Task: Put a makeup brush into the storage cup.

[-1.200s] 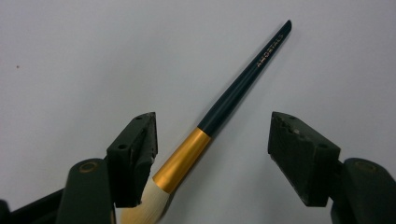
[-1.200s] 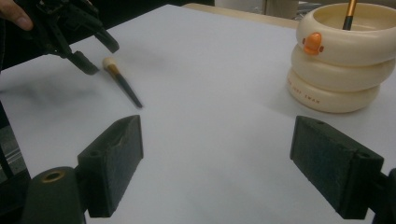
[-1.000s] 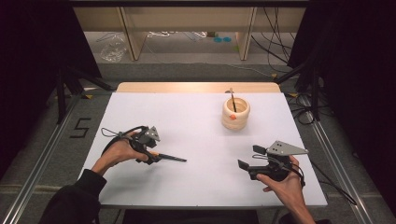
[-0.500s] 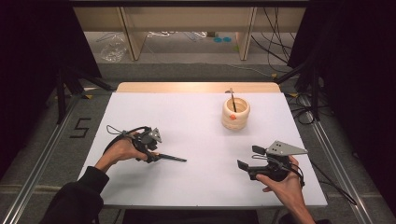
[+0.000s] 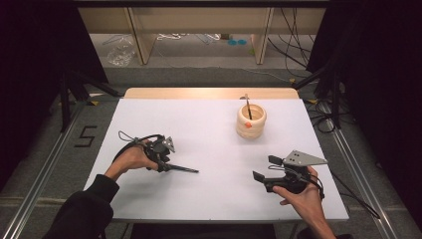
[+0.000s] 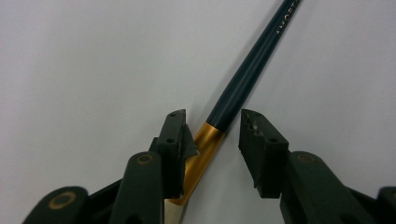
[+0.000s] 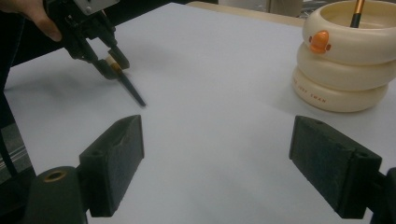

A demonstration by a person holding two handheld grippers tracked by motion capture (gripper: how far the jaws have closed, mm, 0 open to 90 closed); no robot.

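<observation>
**Left claw closing on the brush**

White tabletop fills the scene, with dark floor and shelving beyond its far edge.

At the near left, the left gripper points down at a dark-handled brush lying flat on the table. Its jaws have just been closing and now stand narrow around the gold ferrule: one pad touches it, the other is still just clear, so the grip looks not yet made. In the high view the left gripper sits over the brush, whose handle runs off to the right.

At the near right, the right gripper hovers wide open with nothing between its jaws.

Far right stands a cream ringed cup with another brush already upright in it.

The step in hand seems to be the pickup; next, the jaws must pinch fully, then lift and carry toward the cup.

The bristle end is cut off below the jaws, and the handle's lettering is too blurred to read.
</observation>
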